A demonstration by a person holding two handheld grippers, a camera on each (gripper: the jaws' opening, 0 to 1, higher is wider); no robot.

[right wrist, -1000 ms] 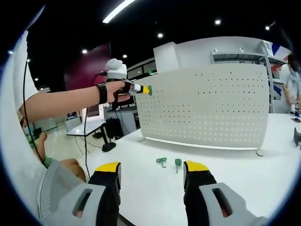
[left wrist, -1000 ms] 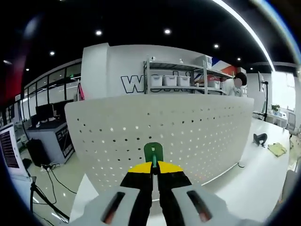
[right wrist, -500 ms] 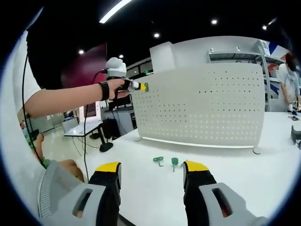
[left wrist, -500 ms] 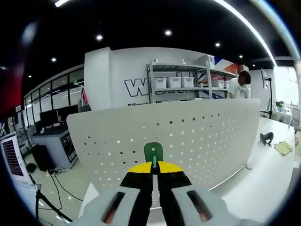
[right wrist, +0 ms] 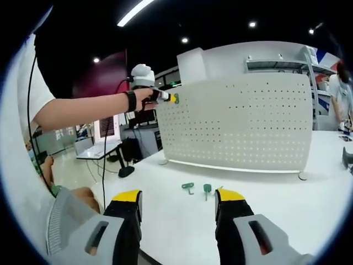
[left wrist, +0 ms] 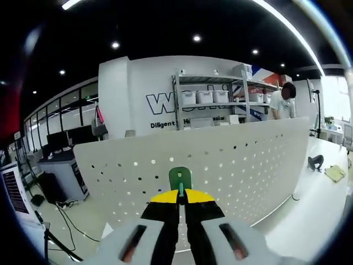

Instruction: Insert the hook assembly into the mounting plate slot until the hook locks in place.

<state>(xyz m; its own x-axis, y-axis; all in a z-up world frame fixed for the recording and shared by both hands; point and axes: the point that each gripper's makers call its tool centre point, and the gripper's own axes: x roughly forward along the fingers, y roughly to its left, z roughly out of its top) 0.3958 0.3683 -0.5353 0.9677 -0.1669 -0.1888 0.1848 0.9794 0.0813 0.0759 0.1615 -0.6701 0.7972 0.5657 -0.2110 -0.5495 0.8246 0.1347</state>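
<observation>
A white perforated mounting plate (left wrist: pixel 220 165) (right wrist: pixel 237 124) stands upright on the white table (right wrist: pixel 176 221). My left gripper (left wrist: pixel 180 194) is shut on a green hook (left wrist: pixel 180 179), held up close in front of the plate near its top left corner. In the right gripper view that left gripper (right wrist: pixel 168 97) shows at the plate's upper left edge, with the green hook (right wrist: pixel 176 98) at its tip. Two more green hooks (right wrist: pixel 189 187) (right wrist: pixel 207 189) lie on the table before the plate. My right gripper (right wrist: pixel 176 201) stands open low over the table, holding nothing.
A person's bare arm with a black wristband (right wrist: pixel 130 101) reaches across from the left. Behind the plate are metal shelves with white bins (left wrist: pixel 204 96) and a standing person (left wrist: pixel 284 105). A dark object (left wrist: pixel 316 162) and a yellow-green cloth (left wrist: pixel 334 173) lie at the table's far right.
My left gripper has risen with the green hook toward the plate's top edge. The right gripper stays open and almost still.
</observation>
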